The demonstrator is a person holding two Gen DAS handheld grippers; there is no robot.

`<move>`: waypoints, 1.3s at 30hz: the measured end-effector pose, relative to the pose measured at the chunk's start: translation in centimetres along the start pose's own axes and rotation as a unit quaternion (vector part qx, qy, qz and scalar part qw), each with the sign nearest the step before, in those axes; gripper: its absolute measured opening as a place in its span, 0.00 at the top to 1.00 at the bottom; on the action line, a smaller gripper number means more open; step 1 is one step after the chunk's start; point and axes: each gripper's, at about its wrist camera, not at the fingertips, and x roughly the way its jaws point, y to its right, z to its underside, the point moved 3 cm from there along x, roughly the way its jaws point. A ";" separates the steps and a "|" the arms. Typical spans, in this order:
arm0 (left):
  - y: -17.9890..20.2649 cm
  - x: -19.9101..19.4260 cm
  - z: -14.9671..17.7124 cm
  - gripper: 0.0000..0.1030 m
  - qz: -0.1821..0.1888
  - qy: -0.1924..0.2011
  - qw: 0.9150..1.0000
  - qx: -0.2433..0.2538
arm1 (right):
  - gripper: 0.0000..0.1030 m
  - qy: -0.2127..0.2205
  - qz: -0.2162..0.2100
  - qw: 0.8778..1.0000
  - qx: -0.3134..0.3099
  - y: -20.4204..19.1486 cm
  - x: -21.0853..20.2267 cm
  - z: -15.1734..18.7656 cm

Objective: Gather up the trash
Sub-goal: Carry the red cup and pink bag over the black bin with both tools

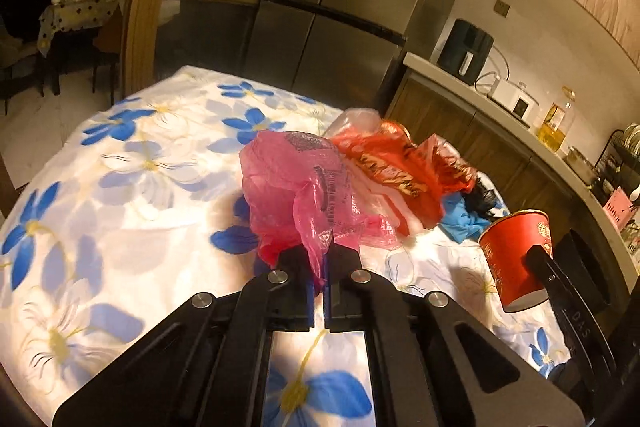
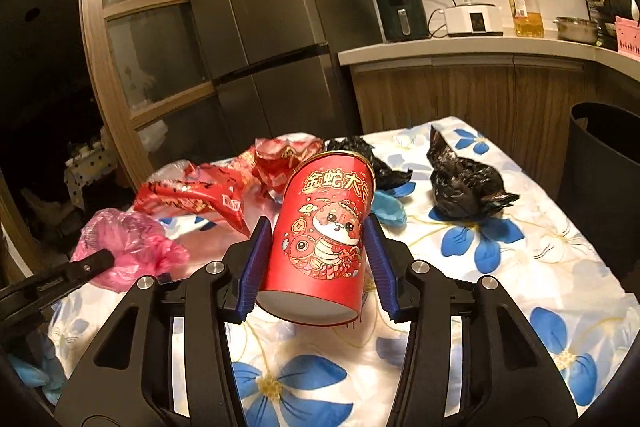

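— Left wrist view: what is held?
— A crumpled pink plastic bag [image 1: 296, 195] is pinched by the left gripper [image 1: 325, 259] above the floral tablecloth [image 1: 120, 207].
— Right wrist view?
— A red paper cup [image 2: 324, 235] — contents not visible — is clamped in the right gripper [image 2: 316, 259], above the cloth.

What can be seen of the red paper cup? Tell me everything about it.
The red paper cup looks like thin card with a gold rim, gold Chinese characters and a cartoon snake printed on its side. It is tilted, its white base toward the camera and its mouth pointing away. The right gripper holds it between blue pads, one on each side, lifted above the floral tablecloth. Its inside is hidden. In the left wrist view it hangs right of the pink bag.
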 end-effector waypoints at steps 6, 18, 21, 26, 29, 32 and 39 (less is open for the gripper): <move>0.5 -4.0 -0.7 0.98 0.002 0.043 0.999 0.001 | 0.54 0.017 -0.007 1.000 0.003 0.3 -2.2 -0.6; 6.6 -6.3 -1.7 0.98 0.058 0.085 0.994 0.043 | 0.54 0.065 -0.003 0.998 0.003 2.0 -7.2 -2.2; 8.8 -6.0 -1.4 0.98 0.074 0.087 0.992 0.061 | 0.54 0.076 0.005 0.997 0.006 3.2 -8.3 -2.7; 12.6 -5.1 -1.1 0.98 0.105 0.082 0.988 0.084 | 0.54 0.095 0.028 0.995 0.013 5.8 -9.8 -3.7; 15.0 -4.4 -0.8 0.98 0.125 0.077 0.984 0.099 | 0.54 0.106 0.044 0.993 0.018 7.4 -10.7 -4.2; 17.6 -3.9 -0.5 0.98 0.145 0.075 0.980 0.114 | 0.54 0.118 0.062 0.991 0.021 9.3 -11.6 -4.9; 25.3 -2.9 0.7 0.98 0.198 0.069 0.965 0.156 | 0.54 0.147 0.109 0.983 0.029 14.2 -13.5 -6.4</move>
